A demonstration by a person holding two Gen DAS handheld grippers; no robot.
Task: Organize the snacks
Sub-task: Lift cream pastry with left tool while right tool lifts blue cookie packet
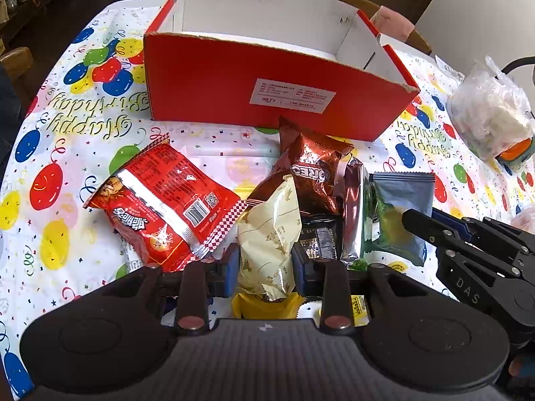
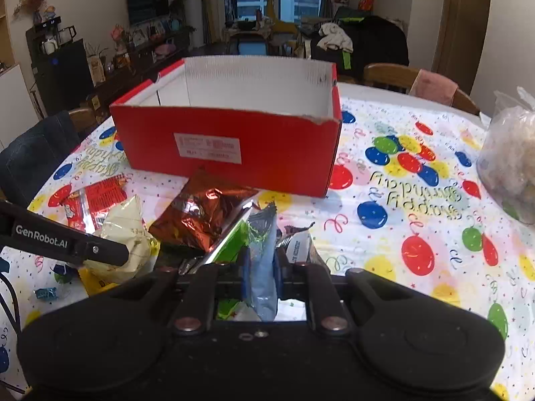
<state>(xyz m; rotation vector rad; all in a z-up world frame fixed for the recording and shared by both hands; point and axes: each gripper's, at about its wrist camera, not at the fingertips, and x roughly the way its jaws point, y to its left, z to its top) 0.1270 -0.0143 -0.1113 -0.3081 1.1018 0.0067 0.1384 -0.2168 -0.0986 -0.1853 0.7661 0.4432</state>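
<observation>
A red cardboard box [image 1: 234,83] with a white inside stands open at the far side of the table, also seen in the right wrist view [image 2: 267,147]. In front of it lies a heap of snacks: a red packet [image 1: 164,197], a brown Oreo bag [image 1: 311,170] and a silver-edged green pouch [image 1: 354,214]. My left gripper [image 1: 265,264] is shut on a cream packet [image 1: 271,227], which stands up between the blue pads. My right gripper [image 2: 260,267] is shut on a blue-grey packet [image 2: 262,254], lifted over the heap. In the left wrist view the right gripper's finger lies over that packet [image 1: 398,224].
A balloon-printed birthday cloth [image 2: 418,200] covers the table. A clear plastic bag of pale food [image 1: 488,113] sits at the right edge. Wooden chairs [image 2: 391,75] stand behind the table. A yellow packet [image 1: 264,305] and small wrapped sweets [image 2: 45,293] lie near the front.
</observation>
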